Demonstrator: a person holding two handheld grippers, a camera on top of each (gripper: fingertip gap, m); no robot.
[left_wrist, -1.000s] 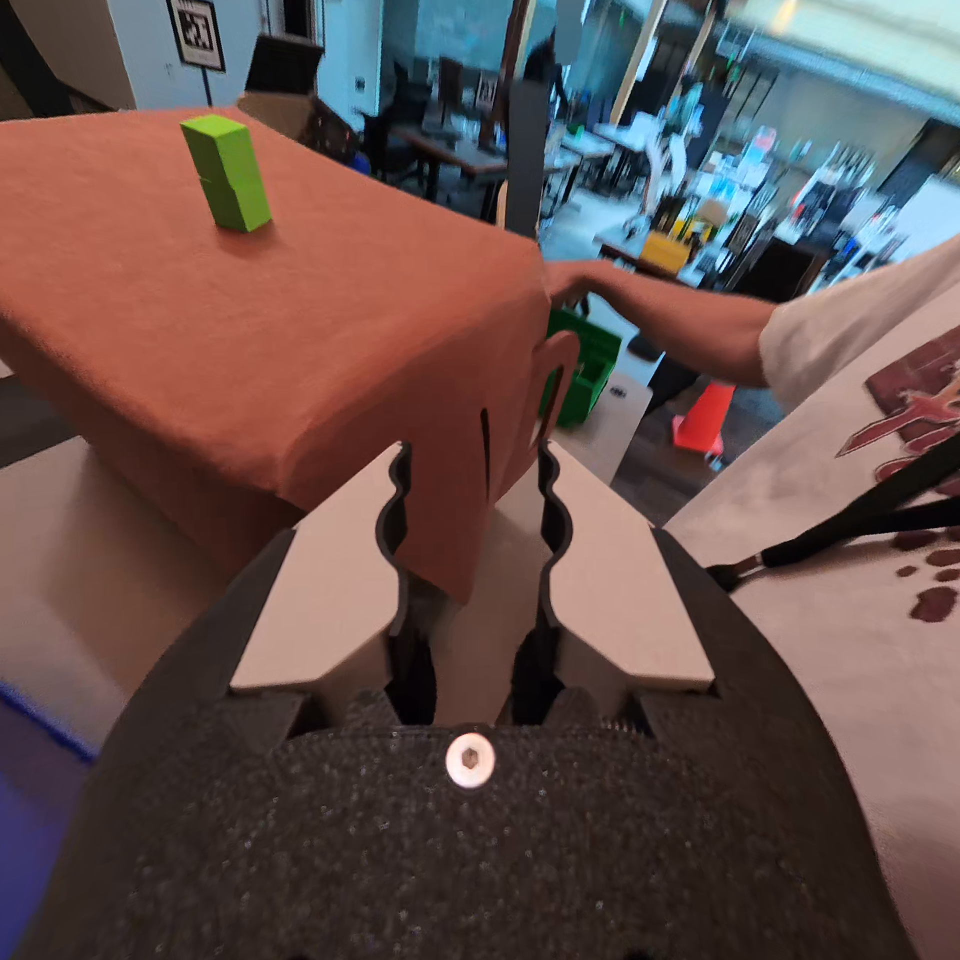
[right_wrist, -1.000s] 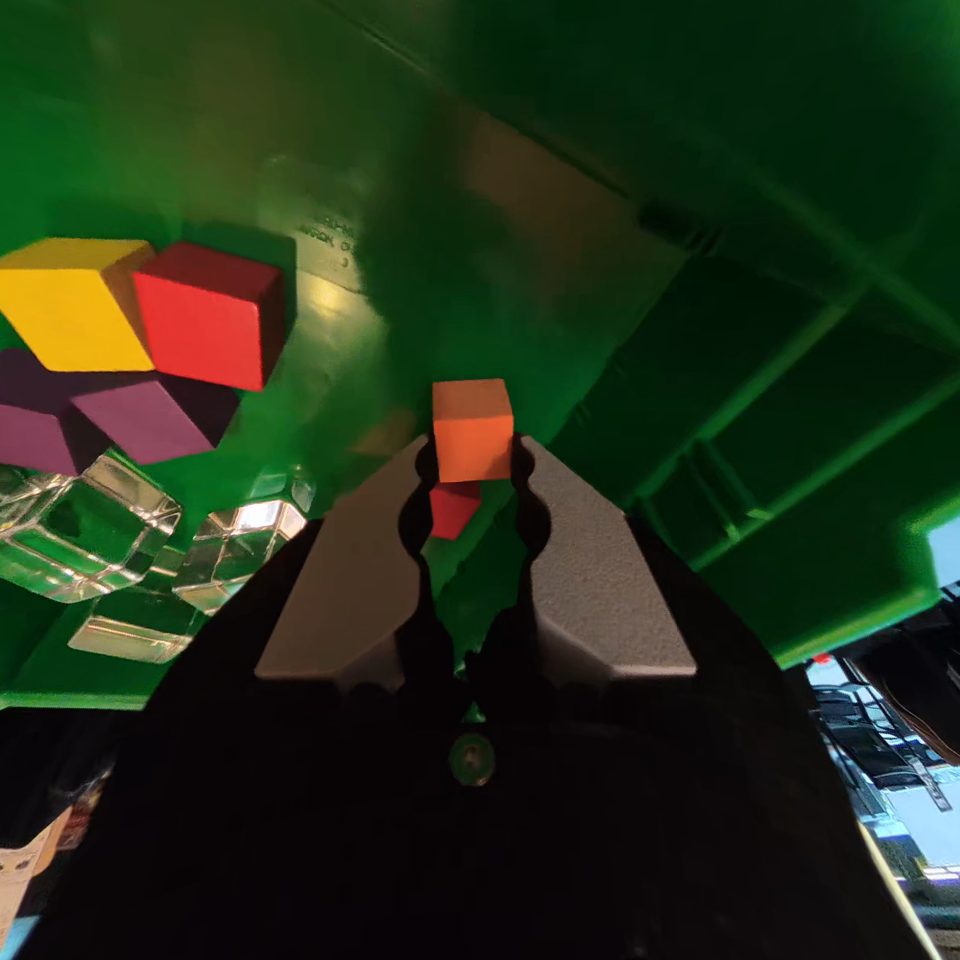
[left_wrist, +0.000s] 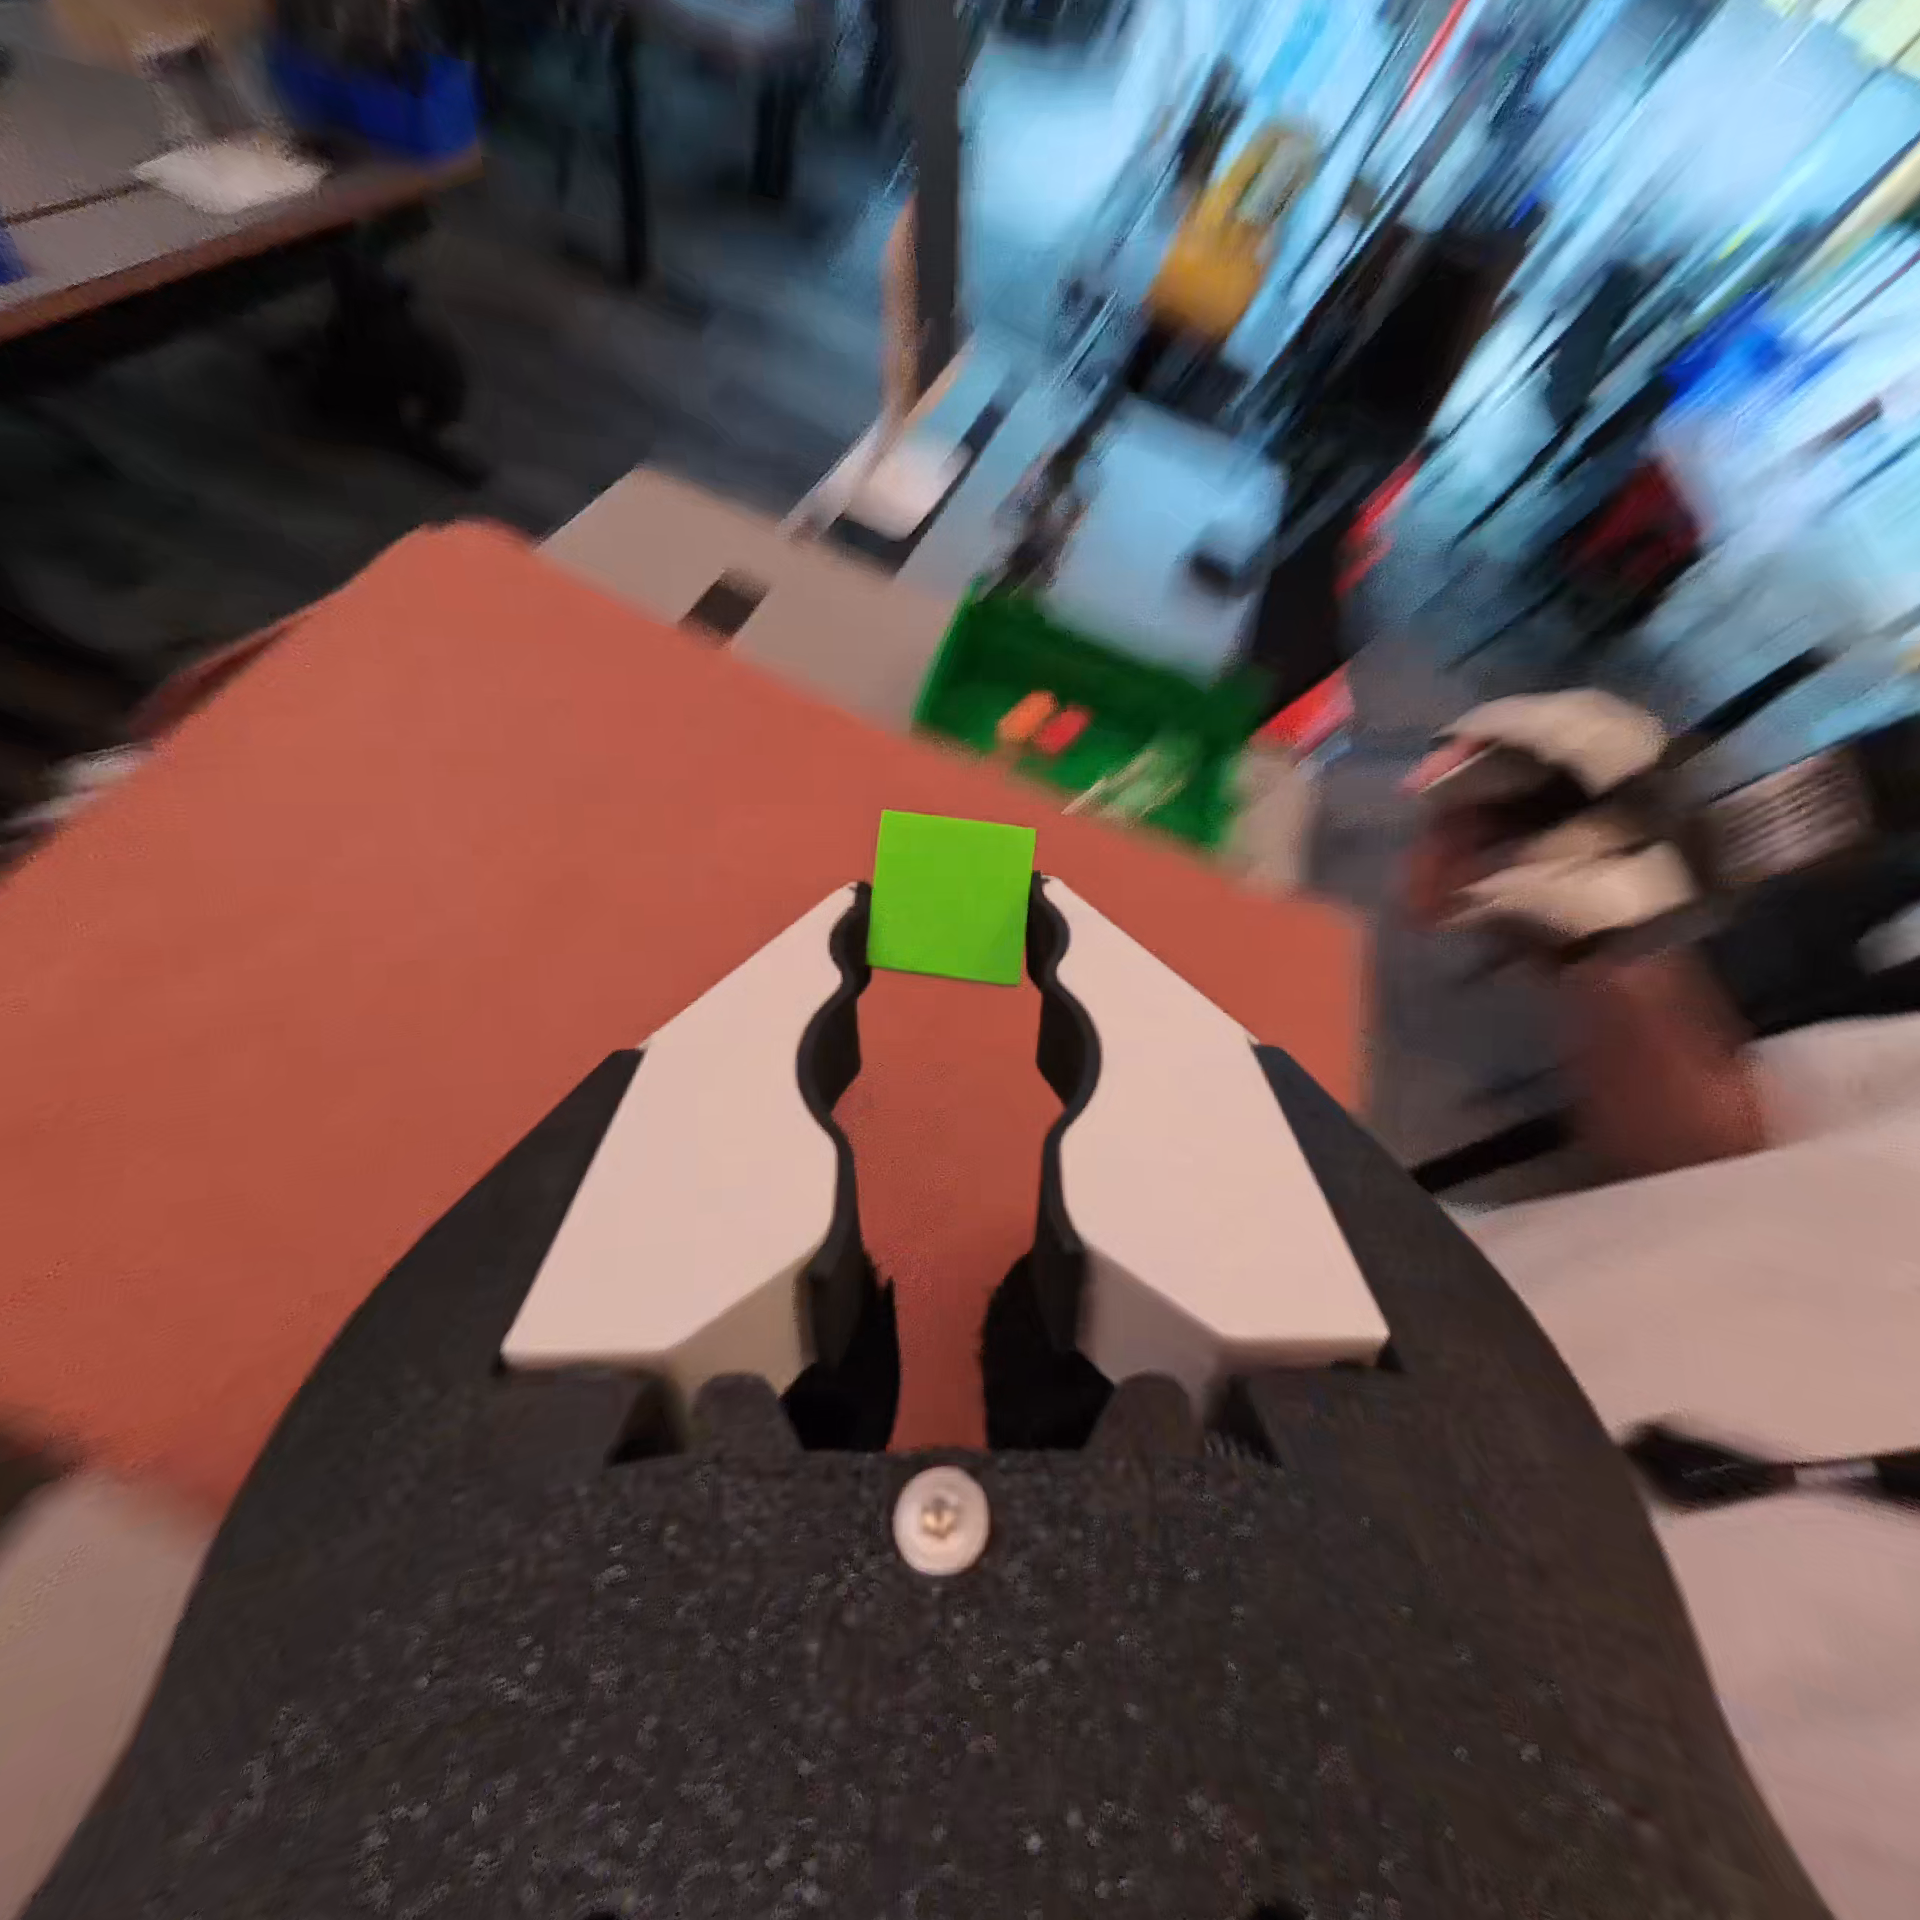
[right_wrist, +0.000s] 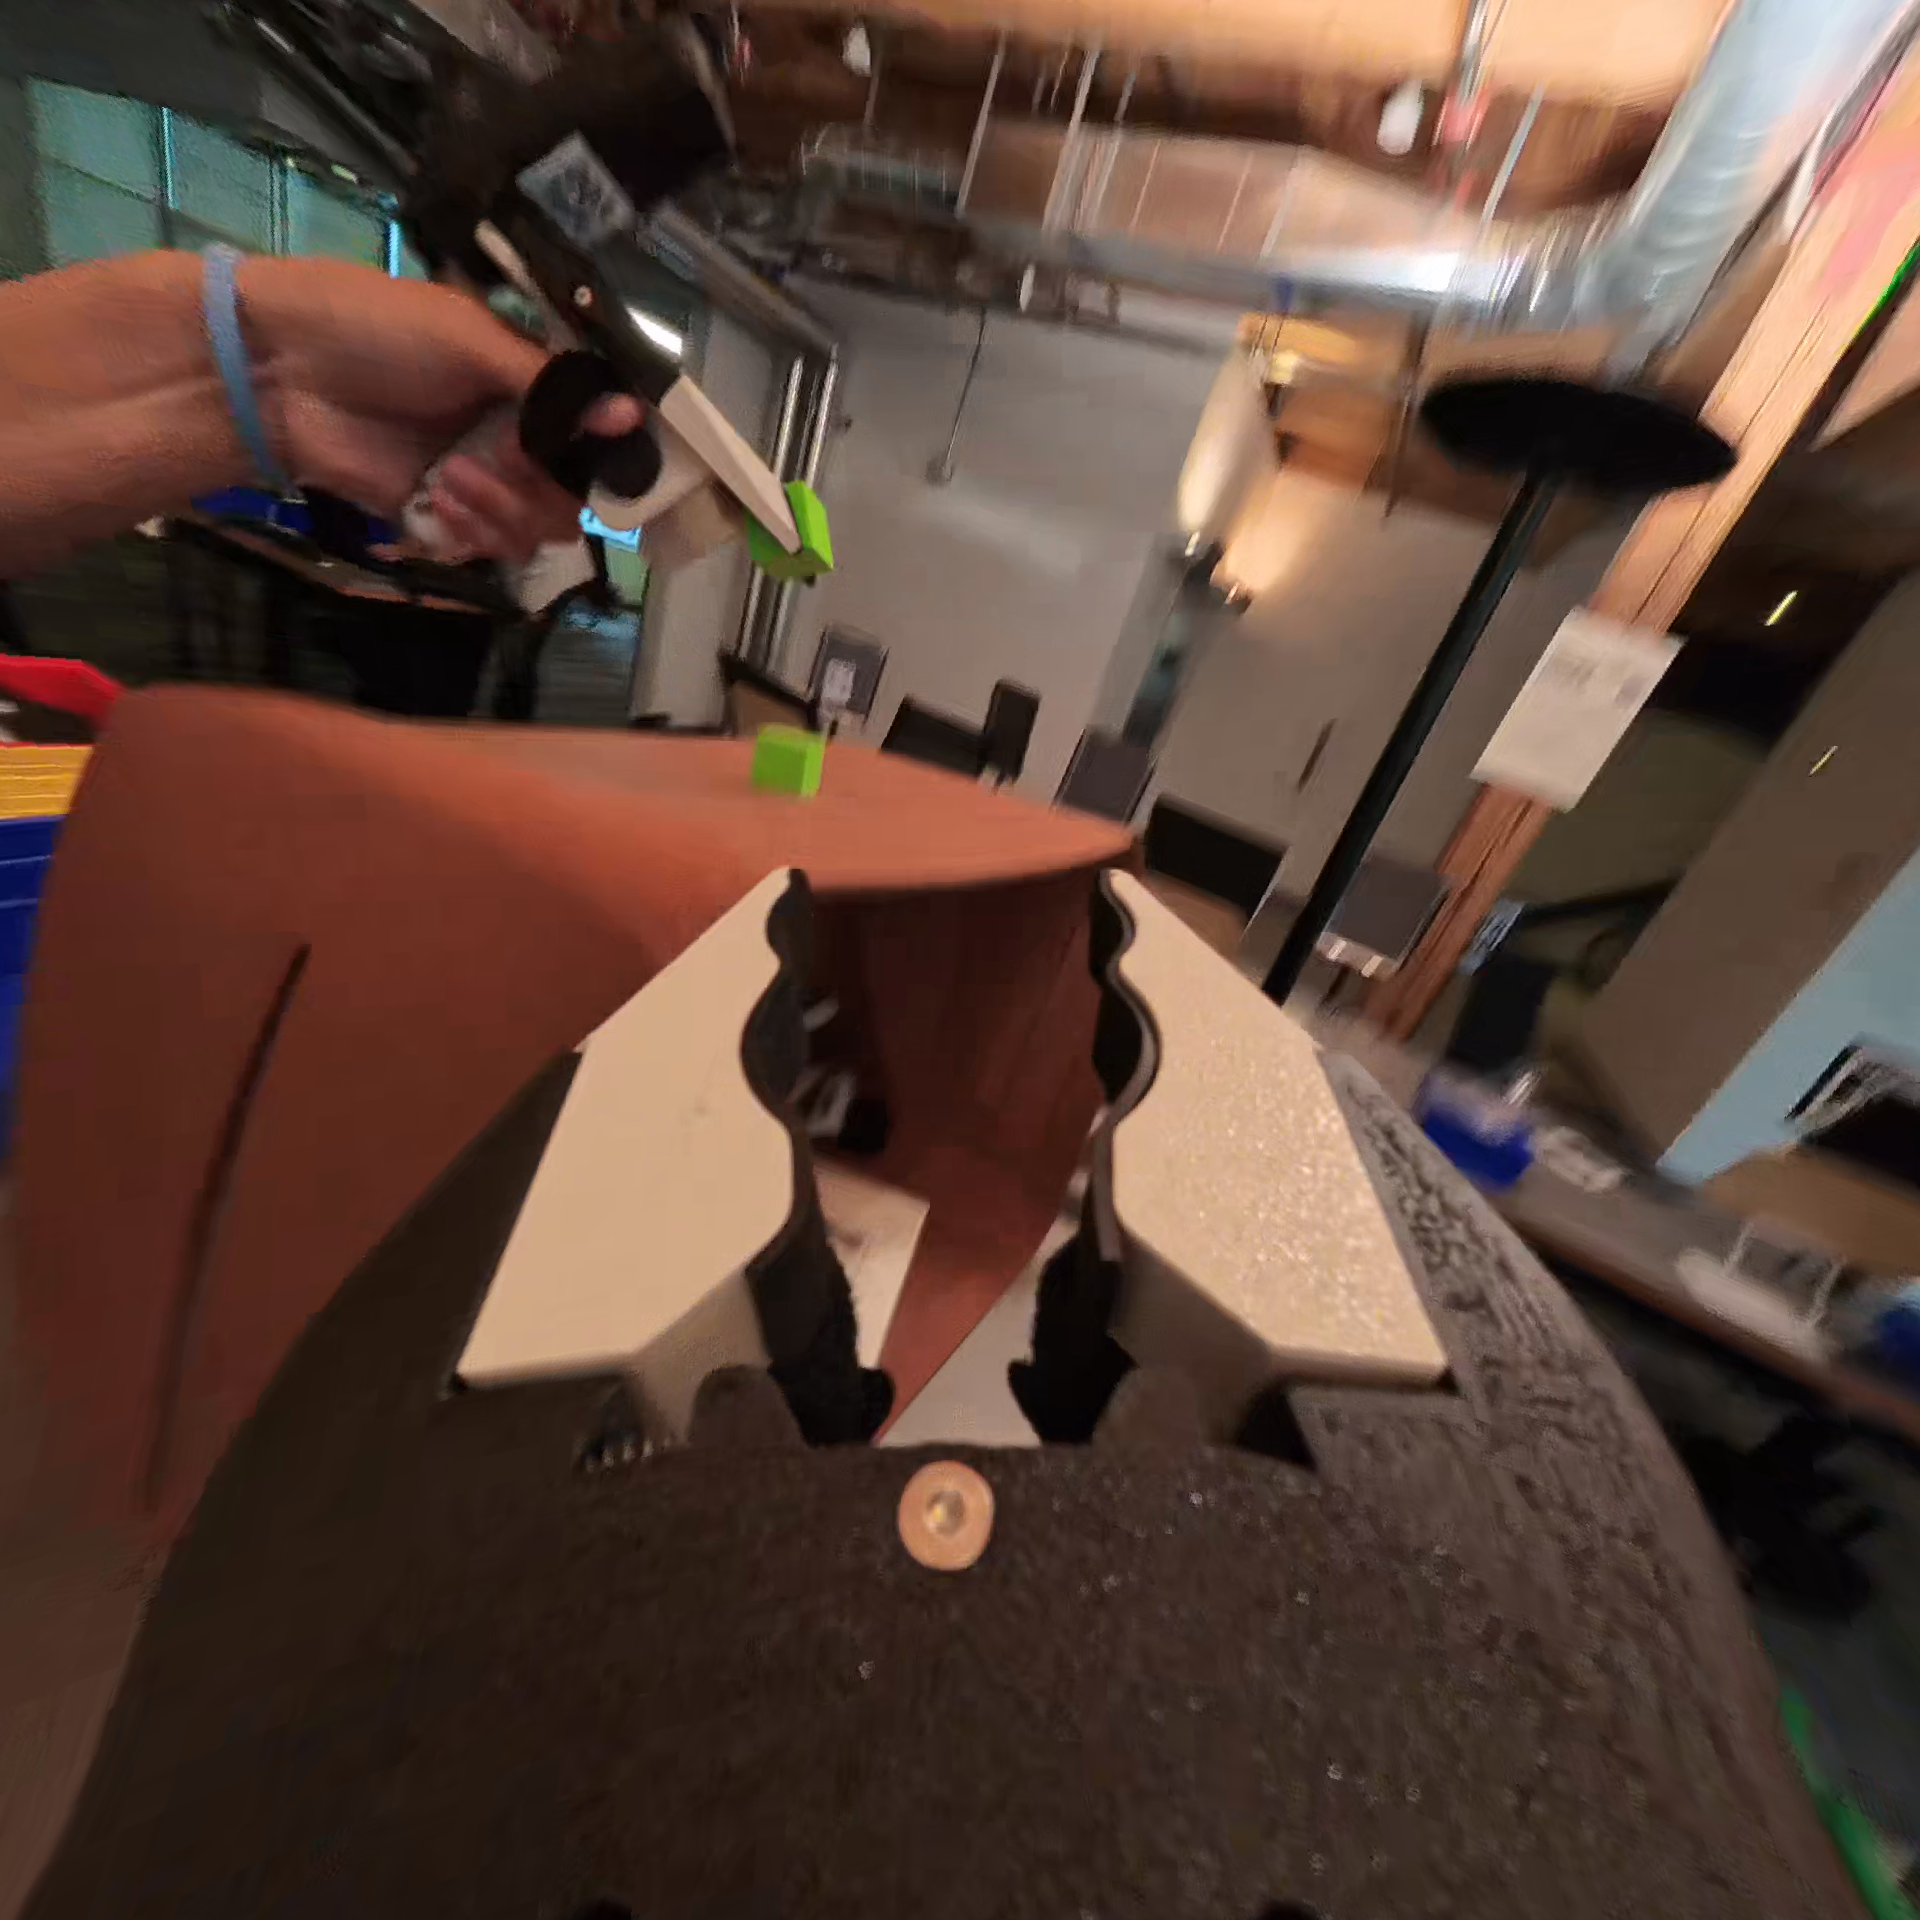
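Left wrist view: beyond the far edge of the rust-brown cloth (left_wrist: 436, 883) sits a green bin (left_wrist: 1081, 707), blurred by motion, with an orange piece (left_wrist: 1023, 717) and a red piece (left_wrist: 1065, 727) inside it and something pale and glassy nearer its front (too smeared to name). The left gripper (left_wrist: 951, 904) has its jaws drawn in on a lime-green block (left_wrist: 951, 899), pinched at the very tips, both pads touching its sides; the block is held up above the cloth, apart from it.

In the right wrist view the same gripper shows farther off at upper left, held by a hand (right_wrist: 343, 405) with a light blue band on the wrist, the green block (right_wrist: 795, 530) clamped at its tip, in the air. Below it a second green block (right_wrist: 790, 761) rests on top of the cloth-draped box (right_wrist: 416, 883), near its far edge. The right gripper (right_wrist: 945, 914) is low beside that box, its jaws spread wide and holding nothing; between them a hanging corner of the cloth is seen, and I cannot tell whether it touches either finger. At the left edge are stacked red, yellow and blue bins (right_wrist: 42, 790), contents out of sight.
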